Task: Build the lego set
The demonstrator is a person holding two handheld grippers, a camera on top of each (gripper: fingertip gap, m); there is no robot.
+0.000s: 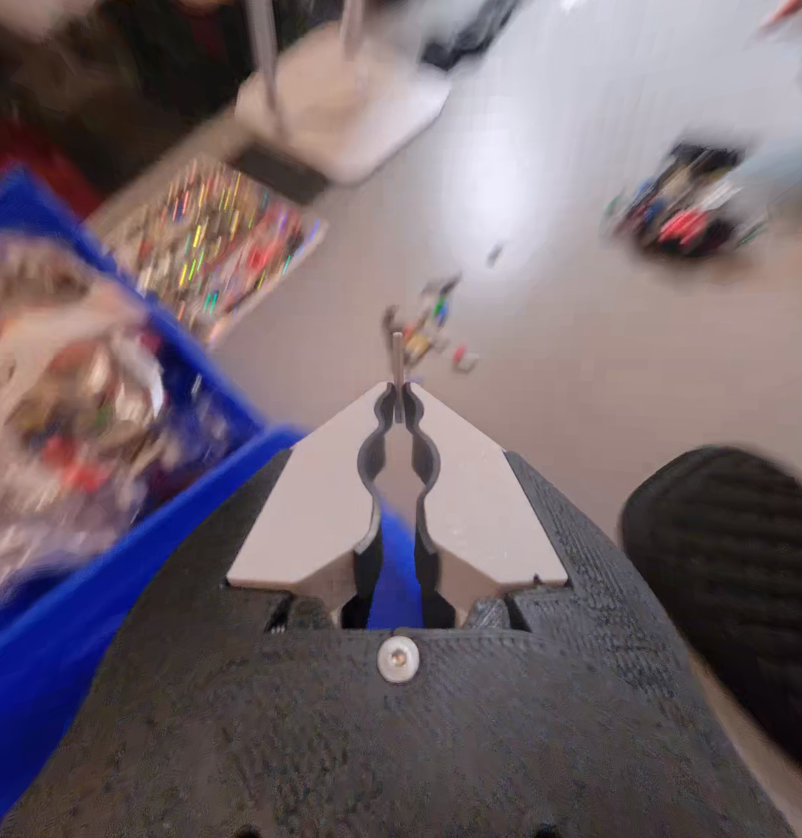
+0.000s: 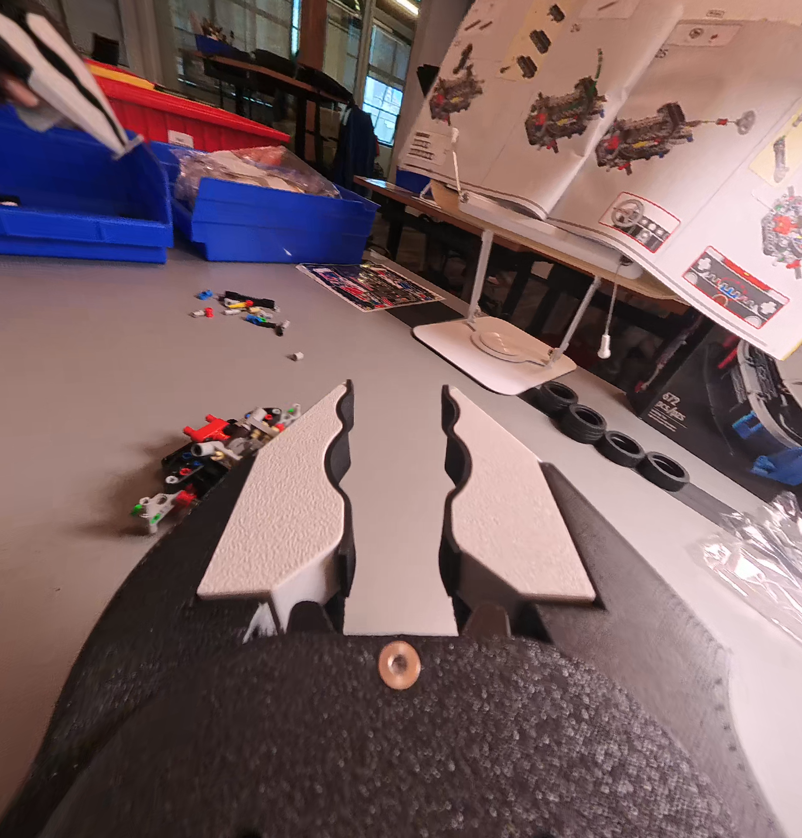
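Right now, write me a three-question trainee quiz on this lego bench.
1. True or false: the left claw is shut on a thin grey axle.
2. How many black tyres stand in the row near the instruction stand? A) two B) four C) six
3. Fill in: the right claw is ____, holding nothing, above the grey table.

Key: 1 true; 2 B; 3 open.
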